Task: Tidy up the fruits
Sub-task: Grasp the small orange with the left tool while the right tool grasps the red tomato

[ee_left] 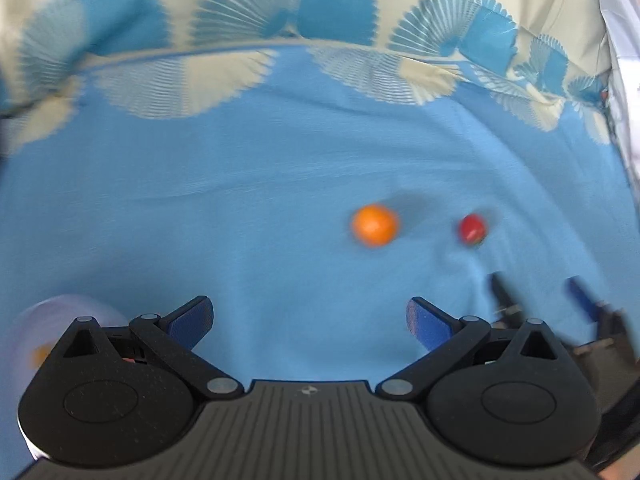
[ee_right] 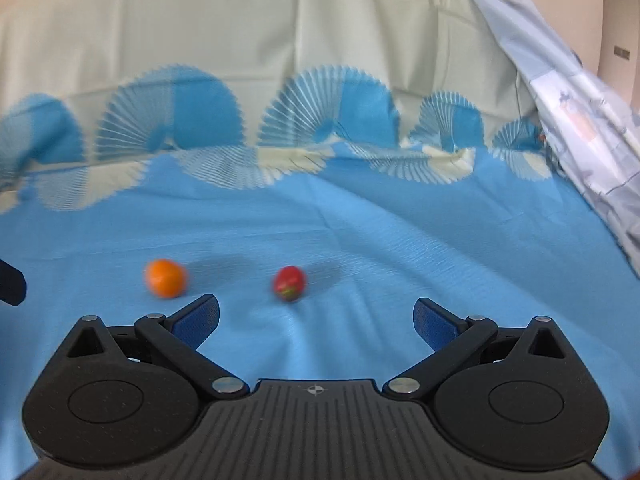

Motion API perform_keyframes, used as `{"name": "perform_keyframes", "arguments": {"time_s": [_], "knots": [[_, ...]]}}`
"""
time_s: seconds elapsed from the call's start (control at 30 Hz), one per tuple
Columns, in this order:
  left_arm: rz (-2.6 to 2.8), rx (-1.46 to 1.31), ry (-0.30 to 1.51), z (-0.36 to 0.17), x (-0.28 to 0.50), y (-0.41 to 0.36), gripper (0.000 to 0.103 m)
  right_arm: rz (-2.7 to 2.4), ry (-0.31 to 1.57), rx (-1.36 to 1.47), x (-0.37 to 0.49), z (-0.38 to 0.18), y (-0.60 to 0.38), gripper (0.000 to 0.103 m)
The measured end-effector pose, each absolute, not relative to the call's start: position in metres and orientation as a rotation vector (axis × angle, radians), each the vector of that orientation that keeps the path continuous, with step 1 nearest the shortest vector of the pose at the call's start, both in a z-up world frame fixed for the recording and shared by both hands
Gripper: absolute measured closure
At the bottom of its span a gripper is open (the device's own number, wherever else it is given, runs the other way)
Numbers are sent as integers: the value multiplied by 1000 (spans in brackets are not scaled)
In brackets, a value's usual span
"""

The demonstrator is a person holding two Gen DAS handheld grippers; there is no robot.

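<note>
Orange [ee_right: 166, 279] and strawberry [ee_right: 289, 283] apart on blue cloth [ee_right: 360, 240], unobstructed before both wide-open, empty tools [ee_left: 310, 322] [ee_right: 316, 320]

An orange [ee_right: 165, 279] and a strawberry [ee_right: 289, 283] lie well apart on a bed sheet [ee_right: 360, 240]. Taking the strawberry as landmark: the orange lies to its left, at about the same depth. The right hand-held gripper [ee_right: 316, 320] sits just in front of the strawberry, the left hand-held gripper [ee_left: 309, 318] further left and nearer. A plate [ee_left: 60, 312], holding something small, lies far left of the strawberry.
</note>
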State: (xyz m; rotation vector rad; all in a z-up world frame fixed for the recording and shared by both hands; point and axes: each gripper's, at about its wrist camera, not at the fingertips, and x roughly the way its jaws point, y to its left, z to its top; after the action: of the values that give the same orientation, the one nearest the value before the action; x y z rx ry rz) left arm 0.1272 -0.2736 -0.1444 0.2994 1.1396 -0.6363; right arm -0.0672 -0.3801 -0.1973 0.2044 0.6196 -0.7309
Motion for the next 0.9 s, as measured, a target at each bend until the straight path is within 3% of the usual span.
{"name": "perform_keyframes", "arguments": {"time_s": [0.27,0.57,0.6,0.63,0.67,0.7,0.9], "knots": [[-581,373,1174,-214,174,-374,0,-702,720,278,-18,-258,-439,1],[-556,447,1161,-233,169,-376,3,-700,679,223,-3,-266,-440,1],[-541,440,1158,-229,169,-375,20,-691,676,226,-4,-265,-440,9],[-545,433,1147,-222,167,-375,34,-682,667,221,-6,-263,-438,31],[-568,440,1151,-215,165,-375,59,-668,663,207,-6,-261,-436,46],[-570,442,1162,-210,164,-374,61,-658,664,197,-6,-259,-434,74],[-589,390,1161,-186,160,-355,60,-704,638,233,-13,-256,-438,73]]}}
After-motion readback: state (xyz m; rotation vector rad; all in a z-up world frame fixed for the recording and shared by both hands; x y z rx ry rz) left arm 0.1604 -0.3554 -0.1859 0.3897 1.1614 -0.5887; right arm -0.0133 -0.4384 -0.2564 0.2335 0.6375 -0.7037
